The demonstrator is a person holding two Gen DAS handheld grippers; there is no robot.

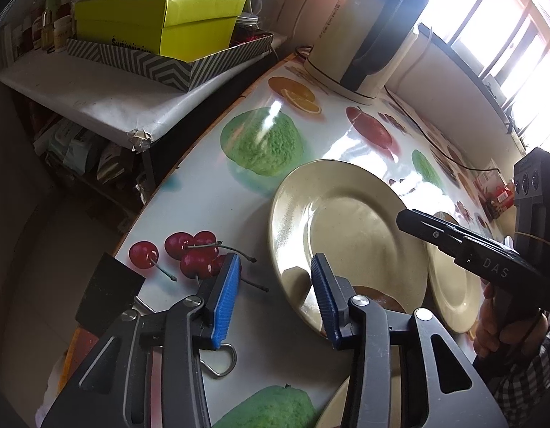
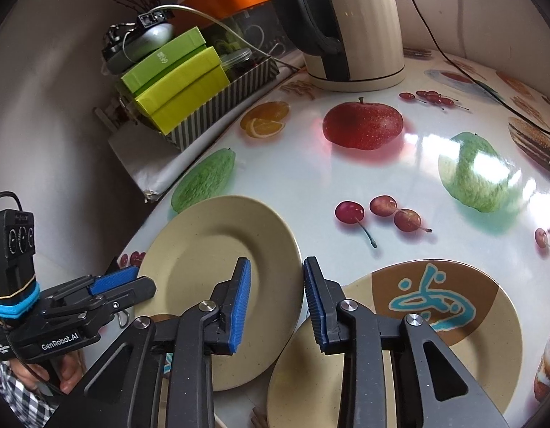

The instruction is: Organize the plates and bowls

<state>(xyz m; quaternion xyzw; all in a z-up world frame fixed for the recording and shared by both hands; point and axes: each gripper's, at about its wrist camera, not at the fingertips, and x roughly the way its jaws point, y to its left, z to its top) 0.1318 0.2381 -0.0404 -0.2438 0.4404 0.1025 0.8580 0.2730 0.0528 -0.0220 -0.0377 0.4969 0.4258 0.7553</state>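
A plain cream plate lies on the fruit-print table. My left gripper is open, its jaws astride the plate's near left rim, not touching it that I can tell. My right gripper is open, its jaws astride the same plate's right rim. A second cream plate with a brown patch and teal pattern lies to the right, partly under the first; its plain rim shows in the left wrist view. The right gripper's body shows in the left wrist view, the left gripper in the right wrist view.
A cream electric kettle stands at the back of the table with its cord trailing right. A striped tray with green boxes sits on a side shelf left of the table edge. A metal ring lies under my left gripper.
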